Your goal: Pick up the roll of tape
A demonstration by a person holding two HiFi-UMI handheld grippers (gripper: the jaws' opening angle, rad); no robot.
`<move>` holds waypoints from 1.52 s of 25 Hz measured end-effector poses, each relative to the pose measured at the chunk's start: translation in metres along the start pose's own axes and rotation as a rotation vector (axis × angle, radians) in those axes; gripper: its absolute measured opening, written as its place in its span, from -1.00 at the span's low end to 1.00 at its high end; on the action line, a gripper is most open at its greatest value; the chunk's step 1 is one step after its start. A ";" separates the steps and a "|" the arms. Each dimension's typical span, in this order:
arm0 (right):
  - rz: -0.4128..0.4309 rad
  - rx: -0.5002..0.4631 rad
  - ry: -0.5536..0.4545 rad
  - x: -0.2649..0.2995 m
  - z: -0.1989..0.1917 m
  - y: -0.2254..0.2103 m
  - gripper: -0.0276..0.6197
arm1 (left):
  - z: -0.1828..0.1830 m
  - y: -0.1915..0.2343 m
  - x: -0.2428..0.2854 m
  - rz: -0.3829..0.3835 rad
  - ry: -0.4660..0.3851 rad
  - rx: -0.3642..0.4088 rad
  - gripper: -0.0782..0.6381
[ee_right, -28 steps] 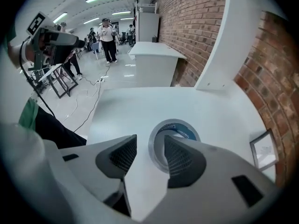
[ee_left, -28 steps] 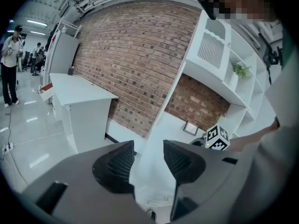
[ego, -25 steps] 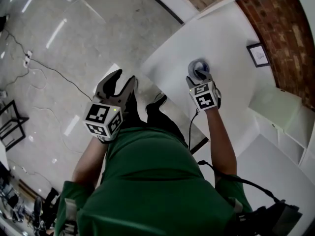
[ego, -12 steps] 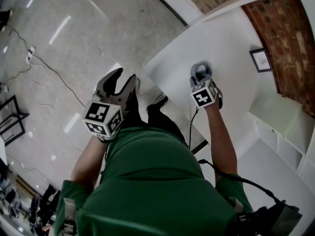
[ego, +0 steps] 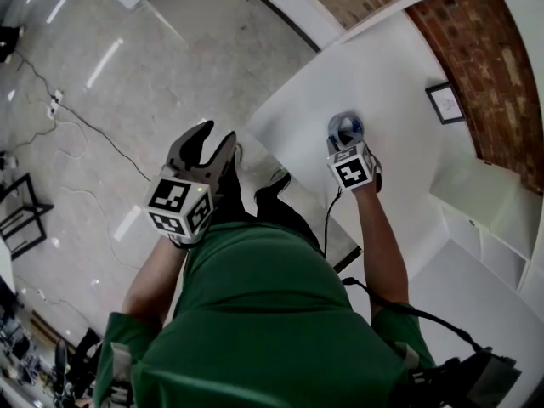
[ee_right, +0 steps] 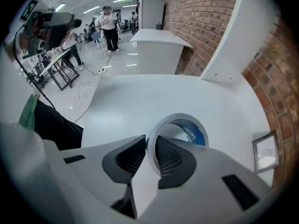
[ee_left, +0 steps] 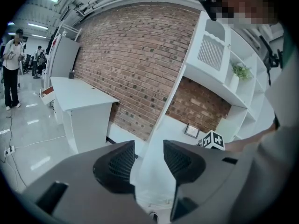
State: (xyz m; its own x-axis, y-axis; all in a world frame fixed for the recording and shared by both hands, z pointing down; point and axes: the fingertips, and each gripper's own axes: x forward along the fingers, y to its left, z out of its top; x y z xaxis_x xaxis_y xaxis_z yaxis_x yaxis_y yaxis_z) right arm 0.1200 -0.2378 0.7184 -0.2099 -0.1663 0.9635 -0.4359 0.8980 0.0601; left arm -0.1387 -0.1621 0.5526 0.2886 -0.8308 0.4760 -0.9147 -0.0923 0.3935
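The roll of tape [ego: 345, 127] lies on the white desk [ego: 387, 66], towards the edge nearest the person and well short of the brick wall [ego: 501, 66]. The right gripper [ego: 343, 139] points steeply down onto it. Its jaws have just been closing, and they now pinch the roll's wall.

Only the right gripper view shows the grip itself. There the right gripper [ee_right: 150, 143] has one ribbed dark pad inside the ring and the other outside, and the roll of tape [ee_right: 193, 132] has a pale outer band and a blue printed core. The head view shows only a greyish ring, partly covered by the marker cube.

A small framed picture [ego: 445, 98] stands at the desk's far edge against the bricks, well apart from the roll. The desk between them is smooth and bare.

The left gripper [ego: 215, 139] hangs off the desk's left edge over the glossy floor [ego: 102, 75]. In its own view, the left gripper [ee_left: 148, 146] has its jaws spread with nothing between them.
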 end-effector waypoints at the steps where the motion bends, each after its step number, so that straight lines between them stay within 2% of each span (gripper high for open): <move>1: 0.006 0.029 -0.020 -0.003 0.001 0.001 -0.67 | 0.001 -0.001 -0.001 -0.004 -0.002 0.005 -0.24; 9: 0.034 0.235 -0.261 -0.044 0.020 -0.002 -0.67 | 0.014 -0.019 0.002 -0.041 -0.022 0.043 -0.24; 17: 0.017 0.403 -0.541 -0.121 0.046 -0.010 -0.67 | 0.036 -0.050 0.003 -0.095 -0.060 0.104 -0.24; 24: -0.024 0.471 -0.770 -0.197 0.063 -0.019 -0.68 | 0.064 -0.081 0.003 -0.150 -0.093 0.167 -0.24; 38: -0.051 0.471 -1.046 -0.307 0.077 -0.030 -0.69 | 0.103 -0.132 0.010 -0.231 -0.155 0.255 -0.24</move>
State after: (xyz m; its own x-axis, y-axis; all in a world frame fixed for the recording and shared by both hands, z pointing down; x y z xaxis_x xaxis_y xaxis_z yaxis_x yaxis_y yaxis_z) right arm 0.1302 -0.2446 0.4006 -0.7109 -0.6529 0.2613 -0.7026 0.6755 -0.2237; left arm -0.0446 -0.2144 0.4244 0.4670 -0.8436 0.2652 -0.8773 -0.4045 0.2583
